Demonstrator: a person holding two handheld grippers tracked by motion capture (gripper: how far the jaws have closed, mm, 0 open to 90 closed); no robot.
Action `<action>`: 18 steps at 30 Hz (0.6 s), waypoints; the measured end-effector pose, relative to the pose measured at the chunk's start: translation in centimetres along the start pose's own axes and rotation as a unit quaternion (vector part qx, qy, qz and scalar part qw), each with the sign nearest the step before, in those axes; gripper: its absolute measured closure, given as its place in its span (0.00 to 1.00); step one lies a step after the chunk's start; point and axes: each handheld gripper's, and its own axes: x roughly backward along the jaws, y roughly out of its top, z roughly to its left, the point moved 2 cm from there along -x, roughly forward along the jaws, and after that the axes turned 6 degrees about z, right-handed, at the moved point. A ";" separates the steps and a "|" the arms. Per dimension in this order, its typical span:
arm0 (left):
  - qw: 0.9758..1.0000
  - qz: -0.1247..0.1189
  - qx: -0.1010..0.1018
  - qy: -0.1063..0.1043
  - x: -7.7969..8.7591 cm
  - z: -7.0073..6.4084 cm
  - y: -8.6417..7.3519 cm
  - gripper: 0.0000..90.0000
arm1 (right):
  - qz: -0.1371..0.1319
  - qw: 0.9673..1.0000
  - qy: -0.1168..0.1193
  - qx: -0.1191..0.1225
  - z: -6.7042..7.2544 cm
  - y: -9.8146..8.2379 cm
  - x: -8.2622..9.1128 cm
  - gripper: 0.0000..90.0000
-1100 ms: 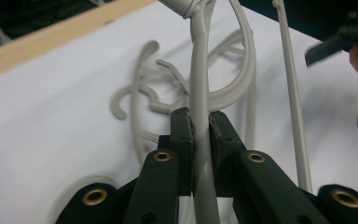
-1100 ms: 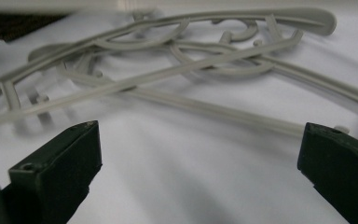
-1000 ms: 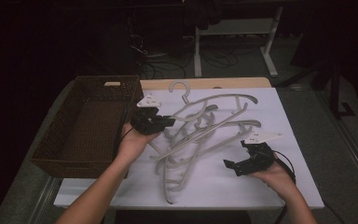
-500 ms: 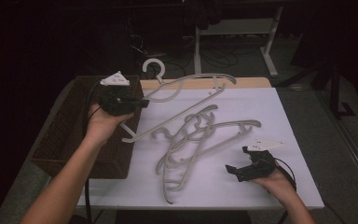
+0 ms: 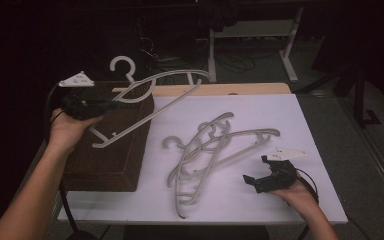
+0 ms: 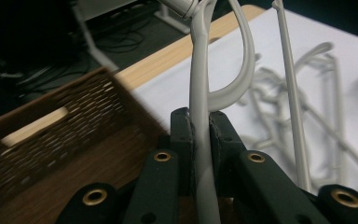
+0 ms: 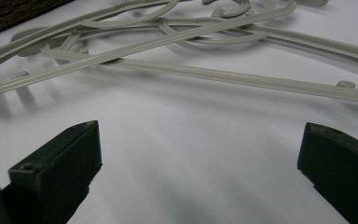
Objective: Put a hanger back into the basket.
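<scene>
Aloft, one hanger [image 5: 150,100] pinched in left hand-held gripper [image 5: 92,106]; right hand-held gripper [image 5: 262,176] wide, empty

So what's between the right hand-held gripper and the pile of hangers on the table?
Nothing: the high view shows bare white tabletop between the right hand-held gripper and the pile of hangers.

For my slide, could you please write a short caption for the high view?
Left gripper holds one grey hanger above the wicker basket; right gripper waits open beside the hanger pile.
</scene>
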 end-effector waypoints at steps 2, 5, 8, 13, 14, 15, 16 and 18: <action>1.000 0.004 0.008 0.015 0.7 1.1 -0.8 0.91 | -0.001 1.000 0.000 0.001 0.0 0.0 0.0 0.00; 0.999 0.012 0.016 0.037 1.7 2.8 -2.1 0.91 | -0.002 1.000 -0.002 0.001 -0.1 0.0 0.0 0.00; 0.998 0.016 0.033 0.058 2.8 4.4 -3.3 0.91 | -0.002 1.000 -0.003 0.001 -0.1 0.1 0.0 0.00; 0.994 0.029 0.057 0.087 3.9 6.7 -5.2 0.91 | -0.003 1.000 -0.004 -0.001 -0.2 0.1 0.0 0.00; 0.993 0.033 0.062 0.093 4.0 7.2 -5.7 0.91 | -0.002 1.000 -0.004 -0.001 -0.2 0.1 0.0 0.00; 0.992 0.037 0.066 0.098 4.0 7.5 -6.0 0.91 | -0.002 1.000 -0.005 -0.001 -0.2 0.1 0.0 0.00; 0.991 0.040 0.069 0.103 4.1 7.8 -6.4 0.91 | -0.002 1.000 -0.005 0.000 -0.2 0.1 0.0 0.00; 0.990 0.045 0.075 0.115 4.1 8.4 -7.0 0.91 | -0.001 1.000 -0.005 -0.001 -0.1 0.1 -0.1 0.00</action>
